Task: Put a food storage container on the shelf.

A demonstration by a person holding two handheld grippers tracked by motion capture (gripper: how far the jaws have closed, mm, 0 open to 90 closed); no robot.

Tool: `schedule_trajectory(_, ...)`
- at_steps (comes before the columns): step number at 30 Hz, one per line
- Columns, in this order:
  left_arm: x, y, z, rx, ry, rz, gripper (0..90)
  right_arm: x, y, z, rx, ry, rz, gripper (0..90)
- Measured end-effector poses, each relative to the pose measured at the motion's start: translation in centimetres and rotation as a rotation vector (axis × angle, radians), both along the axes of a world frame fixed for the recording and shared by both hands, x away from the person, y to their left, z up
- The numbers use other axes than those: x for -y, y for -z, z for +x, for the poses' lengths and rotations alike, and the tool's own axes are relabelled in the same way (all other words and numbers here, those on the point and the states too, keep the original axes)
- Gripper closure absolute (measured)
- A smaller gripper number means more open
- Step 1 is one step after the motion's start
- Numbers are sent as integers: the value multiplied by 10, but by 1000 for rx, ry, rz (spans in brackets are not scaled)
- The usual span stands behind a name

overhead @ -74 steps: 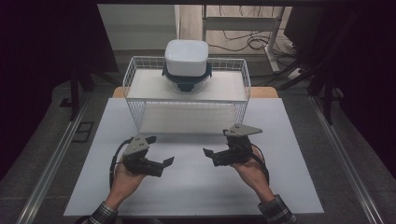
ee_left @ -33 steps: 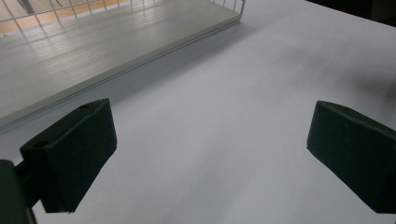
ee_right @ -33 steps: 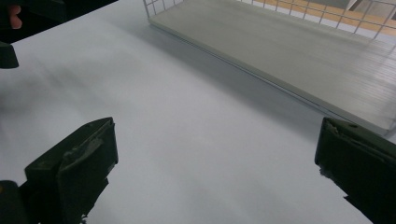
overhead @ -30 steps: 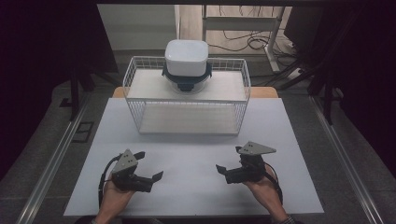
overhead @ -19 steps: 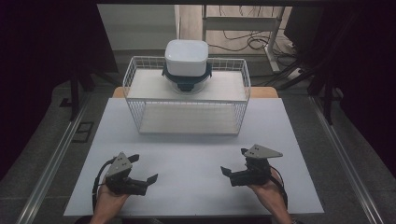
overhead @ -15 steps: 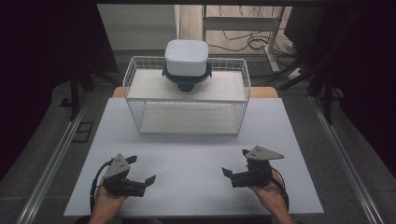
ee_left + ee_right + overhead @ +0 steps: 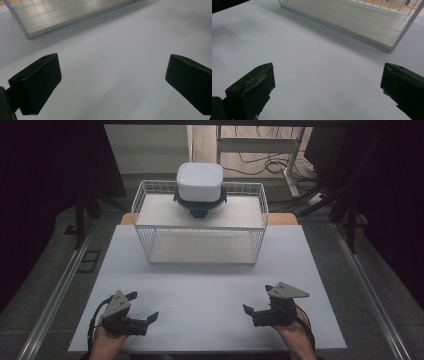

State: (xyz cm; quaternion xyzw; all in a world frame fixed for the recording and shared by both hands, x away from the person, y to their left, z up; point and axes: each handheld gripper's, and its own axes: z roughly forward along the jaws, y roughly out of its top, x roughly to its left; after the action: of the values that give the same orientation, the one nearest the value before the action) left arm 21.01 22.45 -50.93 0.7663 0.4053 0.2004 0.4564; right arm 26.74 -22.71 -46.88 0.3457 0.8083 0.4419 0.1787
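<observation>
The broad white counter (image 7: 210,295) lies bare across its near half, and at its far edge stands a white wire basket rack (image 7: 200,227) with a pale flat shelf on top and another at its floor. On the top shelf, toward the middle, sits a white rounded-square container with a dark teal base (image 7: 200,187), upright and well apart from both hands. The left tool (image 7: 142,310) rests low at the near left corner of the counter, its two black jaws spread wide with nothing between them; in the left gripper view only bare counter shows between the jaws, with the rack's lower shelf (image 7: 70,12) ahead. The right tool (image 7: 257,302) sits at the near right, likewise spread wide and empty, and the right gripper view looks across open counter to the rack's near corner (image 7: 390,47). Judging by this, the work stands at a rest or starting pose, with no reach begun. The next move probably calls for raising one or both tools forward and up over the rack's rim, keeping the jaws wide enough to span the container.
</observation>
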Motion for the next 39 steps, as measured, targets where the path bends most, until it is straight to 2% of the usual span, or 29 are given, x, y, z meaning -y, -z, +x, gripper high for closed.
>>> schedule_trajectory(14,-13,3,-9,-2,-33,14,0,13,5,-9,0,25,-17,0)
schedule_trajectory(20,-21,3,-12,0,-65,37,1,23,6,-12,2,54,-31,0)
schedule_trajectory(39,-51,8,-20,-16,-157,55,3,58,10,-21,7,150,-45,0)
